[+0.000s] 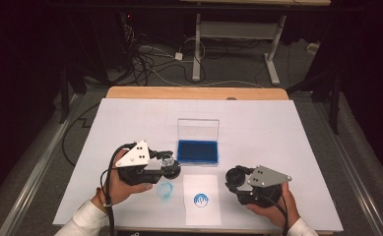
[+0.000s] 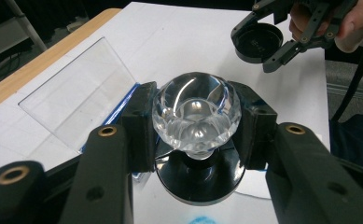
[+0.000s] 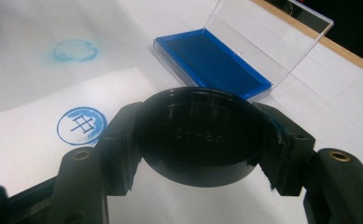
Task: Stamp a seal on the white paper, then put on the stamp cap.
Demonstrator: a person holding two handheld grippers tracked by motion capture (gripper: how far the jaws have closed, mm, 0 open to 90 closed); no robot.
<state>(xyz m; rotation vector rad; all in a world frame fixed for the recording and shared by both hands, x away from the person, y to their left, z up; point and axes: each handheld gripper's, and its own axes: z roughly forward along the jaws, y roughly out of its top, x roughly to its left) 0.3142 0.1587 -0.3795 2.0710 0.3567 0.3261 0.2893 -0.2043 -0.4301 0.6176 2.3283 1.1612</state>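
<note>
My left gripper (image 1: 167, 163) is shut on a stamp with a clear faceted knob (image 2: 196, 114) and a round black base (image 2: 198, 179); it hangs just left of the blue ink pad (image 1: 198, 151). My right gripper (image 1: 235, 179) is shut on a round black cap (image 3: 202, 135), its hollow side up, right of the white paper (image 1: 202, 198). That paper carries a round blue stamped mark (image 3: 81, 125). The ink pad (image 3: 212, 63) lies open with its clear lid (image 3: 268, 35) standing up. In the left gripper view the right gripper (image 2: 265, 44) and its cap show far off.
A faint blue ring smudge (image 1: 165, 190) marks the white table cover (image 1: 287, 147) left of the paper. The wooden table edge (image 1: 194, 92) runs along the far side. Beyond it stand desk legs and cables on the floor.
</note>
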